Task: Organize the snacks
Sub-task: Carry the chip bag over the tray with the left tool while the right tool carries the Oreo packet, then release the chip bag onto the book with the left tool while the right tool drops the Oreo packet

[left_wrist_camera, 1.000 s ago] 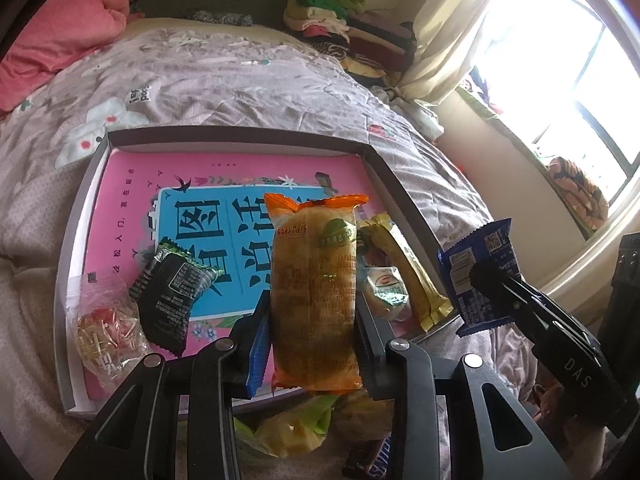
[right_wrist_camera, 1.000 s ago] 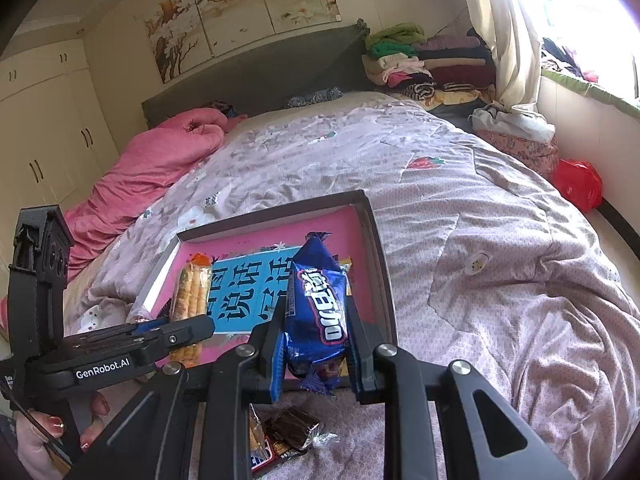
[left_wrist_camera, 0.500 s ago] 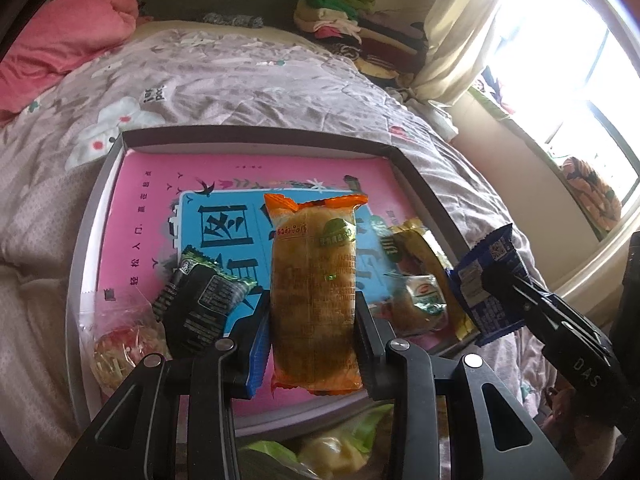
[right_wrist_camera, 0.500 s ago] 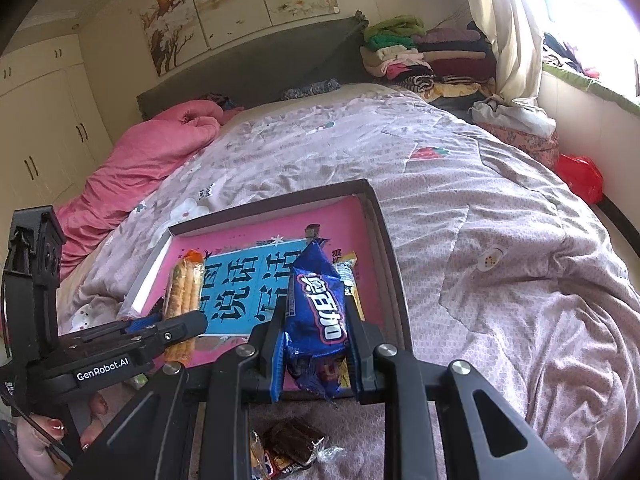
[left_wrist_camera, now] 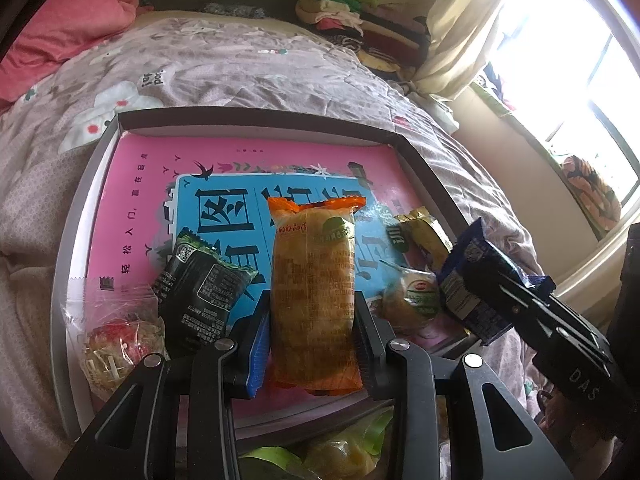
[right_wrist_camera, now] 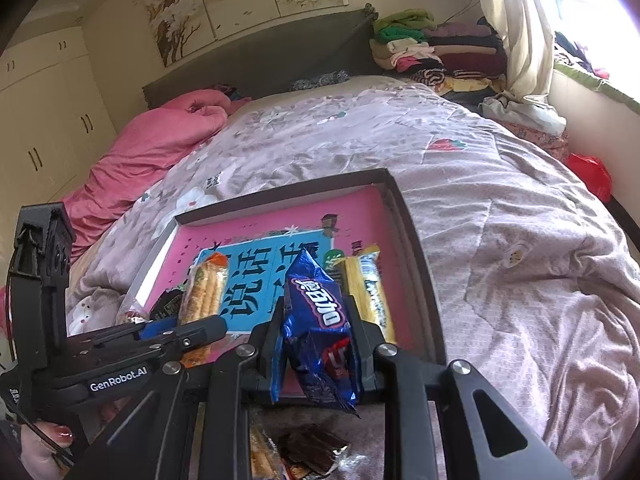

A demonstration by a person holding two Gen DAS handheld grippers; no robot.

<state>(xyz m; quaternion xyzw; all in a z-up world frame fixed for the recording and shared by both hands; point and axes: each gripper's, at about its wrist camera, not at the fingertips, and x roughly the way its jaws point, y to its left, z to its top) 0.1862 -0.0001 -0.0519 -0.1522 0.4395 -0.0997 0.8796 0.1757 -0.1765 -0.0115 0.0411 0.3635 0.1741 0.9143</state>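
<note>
On a bed with a grey quilt (right_wrist_camera: 500,208) we see a tray (left_wrist_camera: 256,120). Our left tongs (left_wrist_camera: 312,344) are closed on an orange cracker pack (left_wrist_camera: 312,280) above the tray; our right tongs (right_wrist_camera: 316,344) clamp a blue cookie pack (right_wrist_camera: 316,316) over its near edge.

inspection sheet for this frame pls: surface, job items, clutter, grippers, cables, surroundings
Surface: bed quilt, rumpled; shallow box with a pink and blue printed floor lies on it.
Job's things: in the box, black packet, clear candy bag, yellow bar, small green-label packet. More loose snacks on the quilt, nearer than the box.
Clutter: folded clothes piled by the headboard; pink duvet.
Grippers: left gripper shut on orange cracker pack; right gripper shut on blue cookie pack; both above the box's near edge.
Cables: thin black cord at the left gripper.
Surroundings: wardrobe, wall painting, curtain, bright window.
</note>
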